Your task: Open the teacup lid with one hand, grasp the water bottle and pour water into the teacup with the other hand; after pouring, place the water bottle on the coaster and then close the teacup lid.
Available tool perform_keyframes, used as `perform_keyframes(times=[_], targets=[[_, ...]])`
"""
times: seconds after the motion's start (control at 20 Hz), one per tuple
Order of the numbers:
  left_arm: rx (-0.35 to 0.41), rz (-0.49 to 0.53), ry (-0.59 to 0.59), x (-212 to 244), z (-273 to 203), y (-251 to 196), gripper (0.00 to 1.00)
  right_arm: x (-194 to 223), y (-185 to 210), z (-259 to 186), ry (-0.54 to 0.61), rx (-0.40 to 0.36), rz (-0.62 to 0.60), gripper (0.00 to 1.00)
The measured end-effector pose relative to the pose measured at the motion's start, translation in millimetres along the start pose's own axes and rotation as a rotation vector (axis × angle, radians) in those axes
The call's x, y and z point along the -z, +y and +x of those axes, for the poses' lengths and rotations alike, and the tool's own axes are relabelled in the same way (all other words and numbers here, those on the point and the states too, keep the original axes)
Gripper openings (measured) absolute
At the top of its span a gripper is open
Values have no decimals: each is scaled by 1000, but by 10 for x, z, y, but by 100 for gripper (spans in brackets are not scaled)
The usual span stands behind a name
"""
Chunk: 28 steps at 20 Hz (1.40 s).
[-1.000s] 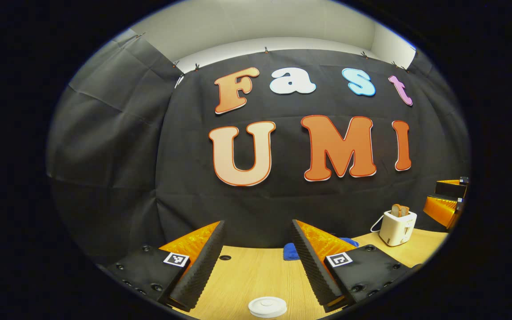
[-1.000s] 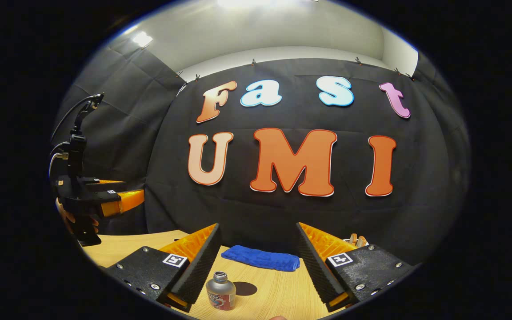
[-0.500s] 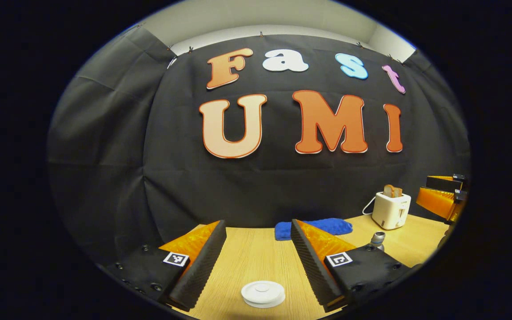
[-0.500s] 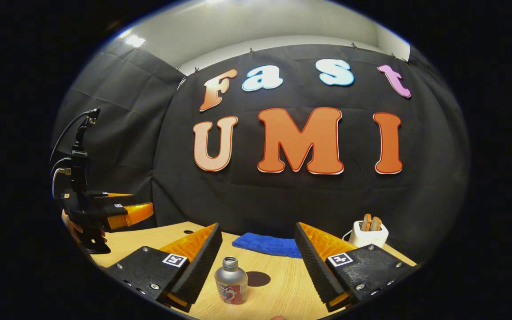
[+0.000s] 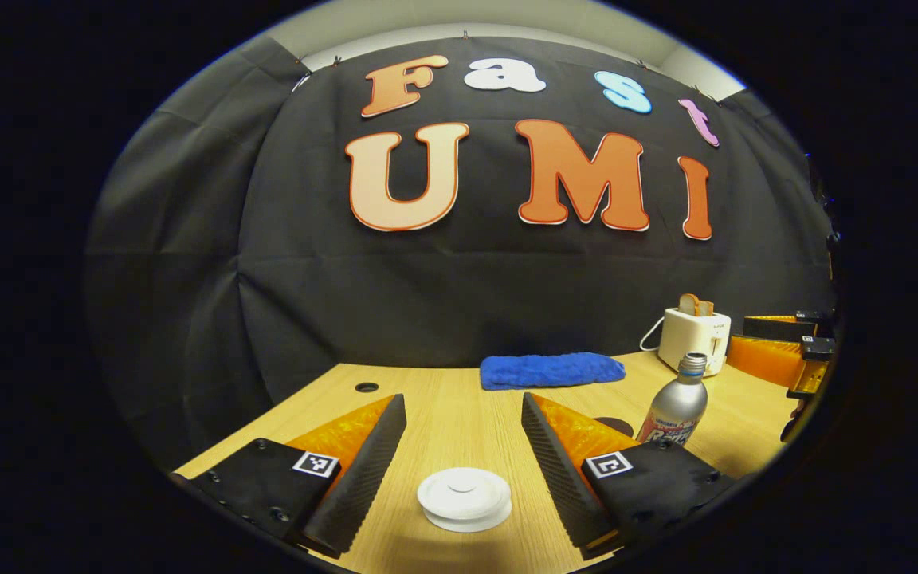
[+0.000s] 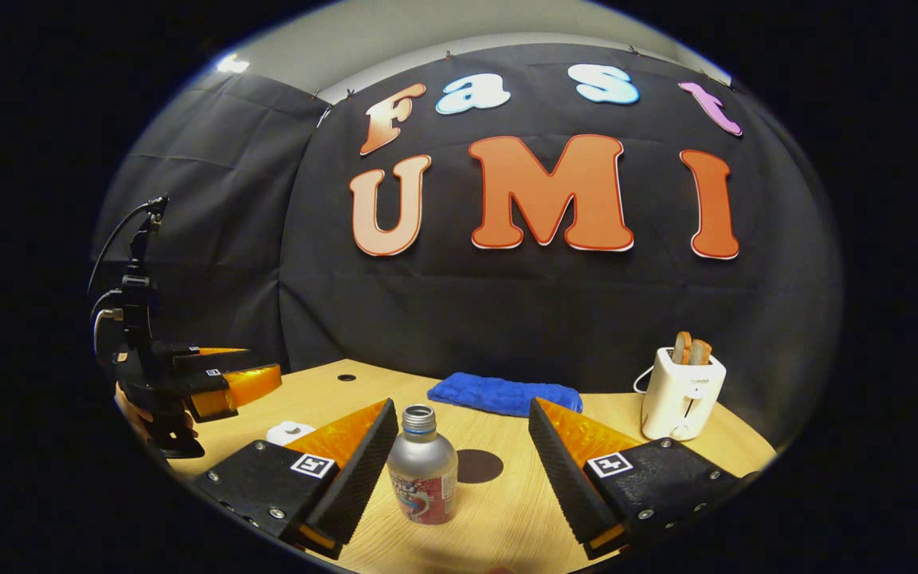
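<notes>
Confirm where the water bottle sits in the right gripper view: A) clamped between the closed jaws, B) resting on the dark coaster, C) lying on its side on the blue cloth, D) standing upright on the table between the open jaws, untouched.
D: the water bottle stands upright on the table inside the right gripper, jaws apart, with the coaster just beyond it.

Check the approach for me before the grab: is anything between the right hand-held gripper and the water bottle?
Nothing visible. The water bottle stands upright on the table, between the open fingers of the right hand-held gripper.
</notes>
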<state>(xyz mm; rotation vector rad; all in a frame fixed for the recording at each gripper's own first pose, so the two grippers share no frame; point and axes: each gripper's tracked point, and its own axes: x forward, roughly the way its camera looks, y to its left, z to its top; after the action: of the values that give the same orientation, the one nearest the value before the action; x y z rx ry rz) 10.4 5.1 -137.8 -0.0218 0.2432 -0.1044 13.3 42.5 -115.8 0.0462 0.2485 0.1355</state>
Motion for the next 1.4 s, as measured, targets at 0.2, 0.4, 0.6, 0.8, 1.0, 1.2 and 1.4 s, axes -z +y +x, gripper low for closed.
perform_keyframes(times=[0.2,0.4,0.6,0.8,1.0,1.2,1.4], targets=[[-18,-9,64,319,64,72,97,246,90,73,53,-22,6,99],[-24,-2,133,597,133,89,94,446,192,102,89,-50,11,99],[-6,10,169,798,219,18,88,625,237,158,135,-63,2,100],[-8,44,200,904,266,5,79,770,315,187,165,-78,-13,100],[-11,67,222,1001,309,-53,64,888,342,221,189,-87,-19,99],[-35,63,201,958,349,18,52,959,347,256,208,-87,-20,100],[-37,67,201,965,349,17,35,1028,330,296,228,-79,-19,99]])
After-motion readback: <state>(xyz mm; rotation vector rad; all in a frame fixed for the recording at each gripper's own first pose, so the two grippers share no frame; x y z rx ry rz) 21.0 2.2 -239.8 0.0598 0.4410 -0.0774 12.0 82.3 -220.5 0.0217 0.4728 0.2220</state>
